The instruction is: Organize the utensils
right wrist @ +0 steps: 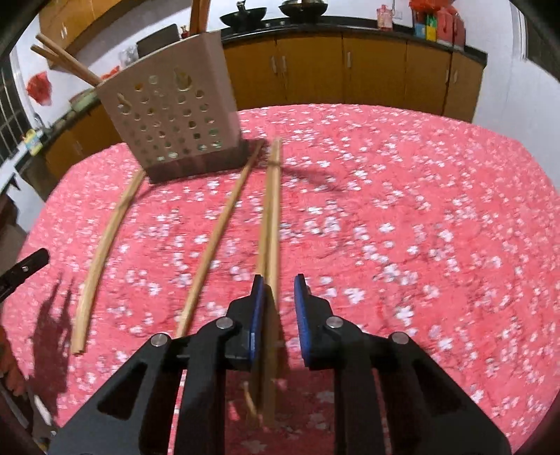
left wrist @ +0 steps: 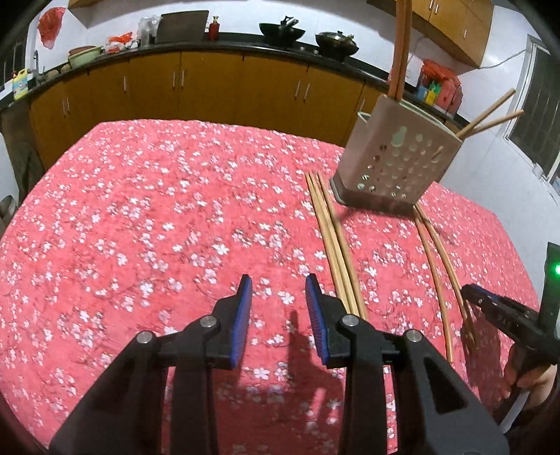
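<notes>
- The desk [left wrist: 147,210] is covered with a red cloth printed with white blossoms.
- A beige perforated utensil holder [left wrist: 392,164] is seen standing at the far right of the desk in the left wrist view, and at the far left [right wrist: 175,115] in the right wrist view.
- Two chopsticks [left wrist: 490,119] are seen leaning out of the holder's top, and reddish-brown sticks [left wrist: 400,49] stand upright in it.
- A group of wooden chopsticks [left wrist: 332,241] is laid flat on the cloth, running from just beside the holder's base toward the near edge.
- Two further chopsticks [left wrist: 437,266] lie to the right of that group, apart from each other.
- The left hand-held gripper [left wrist: 278,290] is held above bare cloth with its blue-padded jaws apart and nothing between them.
- The right hand-held gripper [right wrist: 278,294] is seen with its jaws spread; a pair of chopsticks [right wrist: 271,217] runs between them, just beside the left pad and clear of the right one.
- Whether the left pad touches the pair cannot be told.
- Brown cabinets [left wrist: 210,84] under a dark countertop are seen beyond the desk, with woks [left wrist: 281,33] on top.
</notes>
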`<state>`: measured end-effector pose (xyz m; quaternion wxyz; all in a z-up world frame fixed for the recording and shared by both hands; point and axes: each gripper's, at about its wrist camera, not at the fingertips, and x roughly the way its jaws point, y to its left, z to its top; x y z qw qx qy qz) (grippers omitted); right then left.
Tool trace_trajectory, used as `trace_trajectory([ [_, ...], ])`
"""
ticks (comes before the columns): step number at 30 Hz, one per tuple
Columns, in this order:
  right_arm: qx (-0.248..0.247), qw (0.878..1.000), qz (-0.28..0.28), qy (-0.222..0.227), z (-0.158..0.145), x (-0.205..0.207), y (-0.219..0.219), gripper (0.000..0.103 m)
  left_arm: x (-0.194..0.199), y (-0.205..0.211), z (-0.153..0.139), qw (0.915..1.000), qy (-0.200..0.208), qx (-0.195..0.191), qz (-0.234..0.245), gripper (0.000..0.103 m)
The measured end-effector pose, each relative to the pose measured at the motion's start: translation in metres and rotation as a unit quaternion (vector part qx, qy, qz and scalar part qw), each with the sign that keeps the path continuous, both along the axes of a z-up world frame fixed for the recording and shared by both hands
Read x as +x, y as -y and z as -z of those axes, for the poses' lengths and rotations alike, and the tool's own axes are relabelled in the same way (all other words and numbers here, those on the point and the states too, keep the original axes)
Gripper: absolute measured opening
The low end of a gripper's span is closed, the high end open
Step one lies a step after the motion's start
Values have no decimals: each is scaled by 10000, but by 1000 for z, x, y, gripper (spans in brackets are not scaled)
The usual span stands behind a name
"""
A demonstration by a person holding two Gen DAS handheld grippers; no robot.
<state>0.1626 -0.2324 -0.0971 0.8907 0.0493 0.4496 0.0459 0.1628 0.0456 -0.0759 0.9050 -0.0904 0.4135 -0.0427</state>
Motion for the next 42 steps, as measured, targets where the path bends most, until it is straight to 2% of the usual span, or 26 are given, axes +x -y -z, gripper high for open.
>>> trace_trajectory([
  [5,6,10000,-76,-24,1,0,-2,18,1,10,8,9998,-112,-48,154,32],
  [8,-379,9990,-215,66,1,-2,-13,16,2,15,12,9995,-179,-84,247,32],
  [10,-461,9989,-78,68,1,0,-11,8,2,19,15,9992,-220,-103,329,32],
  [14,-315,9975,631,38,1,9,14,7,2,28,20,9981,-295,-124,527,31],
  [22,-330,9976,604,125,2,7,15,7,6,49,30,9953,-452,-108,844,20],
  [25,-332,9977,578,145,2,6,14,8,6,53,30,9955,-412,7,853,19],
  [28,-333,9978,554,166,2,0,14,8,8,53,32,9959,-402,155,793,12],
  [34,-268,9988,344,218,1,-8,4,8,11,57,32,9963,-387,357,680,11],
  [37,-453,9983,228,293,1,-10,-9,8,13,62,33,9960,-309,520,662,10],
  [42,-414,9983,293,300,-1,-5,-3,7,26,35,32,9981,-348,418,294,8],
])
